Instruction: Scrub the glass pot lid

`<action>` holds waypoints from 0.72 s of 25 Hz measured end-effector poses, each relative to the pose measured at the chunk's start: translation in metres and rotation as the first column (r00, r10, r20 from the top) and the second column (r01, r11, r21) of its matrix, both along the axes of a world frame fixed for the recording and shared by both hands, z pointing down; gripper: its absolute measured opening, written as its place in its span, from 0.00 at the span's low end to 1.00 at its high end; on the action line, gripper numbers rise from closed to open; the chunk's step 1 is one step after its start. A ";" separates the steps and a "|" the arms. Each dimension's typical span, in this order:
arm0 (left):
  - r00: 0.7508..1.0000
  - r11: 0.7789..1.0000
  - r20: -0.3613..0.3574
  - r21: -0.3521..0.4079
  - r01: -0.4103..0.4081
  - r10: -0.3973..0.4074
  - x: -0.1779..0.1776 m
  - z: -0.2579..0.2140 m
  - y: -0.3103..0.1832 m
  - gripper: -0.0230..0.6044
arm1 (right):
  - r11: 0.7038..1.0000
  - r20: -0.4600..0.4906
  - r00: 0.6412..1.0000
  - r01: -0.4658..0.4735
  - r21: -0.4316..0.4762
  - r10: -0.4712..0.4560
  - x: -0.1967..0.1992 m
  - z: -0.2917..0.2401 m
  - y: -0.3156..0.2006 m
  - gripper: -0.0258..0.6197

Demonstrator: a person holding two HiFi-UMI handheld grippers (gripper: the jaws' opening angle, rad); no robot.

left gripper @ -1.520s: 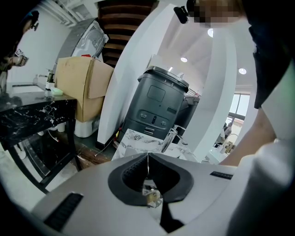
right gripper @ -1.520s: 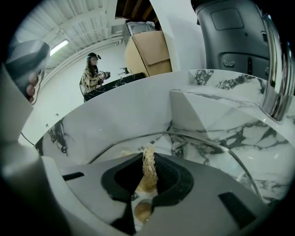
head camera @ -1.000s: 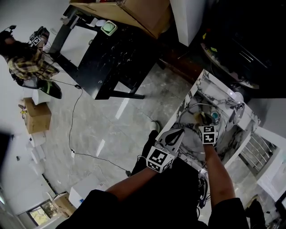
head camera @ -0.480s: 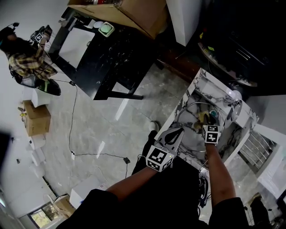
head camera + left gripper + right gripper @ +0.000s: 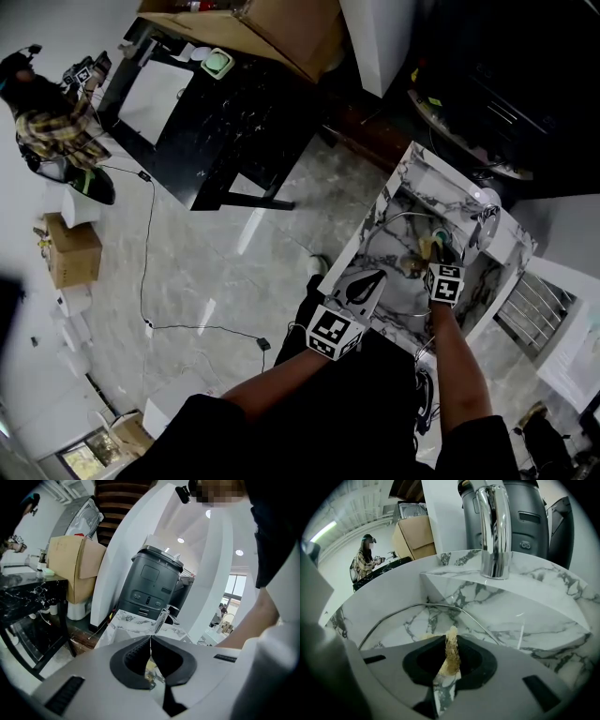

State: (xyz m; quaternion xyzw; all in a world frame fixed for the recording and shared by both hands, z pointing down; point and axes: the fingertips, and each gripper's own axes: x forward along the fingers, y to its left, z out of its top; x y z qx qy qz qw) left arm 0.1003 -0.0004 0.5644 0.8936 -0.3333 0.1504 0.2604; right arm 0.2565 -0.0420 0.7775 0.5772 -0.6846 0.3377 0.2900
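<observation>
The glass pot lid (image 5: 396, 232) stands tilted in the marble sink (image 5: 410, 180); its metal rim (image 5: 423, 605) arcs across the right gripper view. My right gripper (image 5: 434, 253) is over the lid, shut on a yellowish scrub sponge (image 5: 451, 652) that presses against the glass. My left gripper (image 5: 377, 276) is at the sink's near edge, by the lid's lower rim. Its jaws (image 5: 151, 643) are shut, with a thin edge between them that looks like the lid's rim. A teal spot (image 5: 443, 236) shows by the sponge; I cannot tell what it is.
A chrome faucet (image 5: 494, 531) rises behind the sink, with a dark appliance (image 5: 151, 588) beyond it. A black table (image 5: 220, 117) and a cardboard box (image 5: 277, 23) stand across the floor, with a person (image 5: 52, 122) at its far end. A cable (image 5: 150, 272) trails over the floor.
My right gripper has slid the sponge a little further across the lid toward the faucet. The left gripper has held its place.
</observation>
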 end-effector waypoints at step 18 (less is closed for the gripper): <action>1.000 1.000 -0.007 0.014 -0.027 0.027 0.001 -0.005 0.016 0.07 | 0.998 -0.067 0.996 -0.056 -0.036 0.054 0.023 -0.004 0.030 0.14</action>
